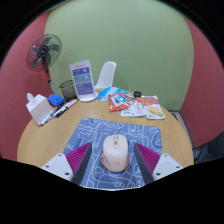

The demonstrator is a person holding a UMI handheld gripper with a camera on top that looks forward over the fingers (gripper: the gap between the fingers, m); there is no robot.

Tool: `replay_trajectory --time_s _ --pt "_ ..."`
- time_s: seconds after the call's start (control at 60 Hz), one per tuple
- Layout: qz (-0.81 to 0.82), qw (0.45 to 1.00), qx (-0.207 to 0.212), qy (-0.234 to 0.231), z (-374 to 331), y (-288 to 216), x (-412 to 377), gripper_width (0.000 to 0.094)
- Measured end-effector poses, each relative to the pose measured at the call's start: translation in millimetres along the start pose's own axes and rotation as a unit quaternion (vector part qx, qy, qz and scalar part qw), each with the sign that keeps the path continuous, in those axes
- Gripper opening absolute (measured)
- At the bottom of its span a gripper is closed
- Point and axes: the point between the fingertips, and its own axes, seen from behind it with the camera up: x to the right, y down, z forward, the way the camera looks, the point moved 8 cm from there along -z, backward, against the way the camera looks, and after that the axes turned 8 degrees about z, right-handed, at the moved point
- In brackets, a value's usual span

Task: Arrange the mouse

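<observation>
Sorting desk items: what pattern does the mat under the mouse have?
The mat is dark with a pale geometric line pattern, gripper view.

One mouse (115,152), one fan (44,52)

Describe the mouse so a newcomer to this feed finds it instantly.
Start at the round wooden table and find the grey patterned mat on its near edge. The mouse lies on that mat between the open gripper fingers, not gripped. It is the only smooth, pale, rounded thing there; the snack packets lie far beyond.

Gripper-mounted view, angled down across table (40,140), facing wall (120,40)
</observation>
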Motion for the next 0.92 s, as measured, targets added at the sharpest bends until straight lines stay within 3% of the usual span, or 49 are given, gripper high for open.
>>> replay_trajectory --time_s 0.283,0.533,0.75,0.917 --pt "0.0 0.999 0.037 0.026 -135.3 -7.5 -35.7 0.0841" --pt "0.004 0.997 0.061 0.056 -250.6 27.8 -64.9 0.0843" --pt "0.004 0.996 0.057 0.066 -304.0 66.9 -79.9 0.0843" --pt "-0.01 0.995 0.068 0.079 -324.9 68.7 -82.6 0.0843"
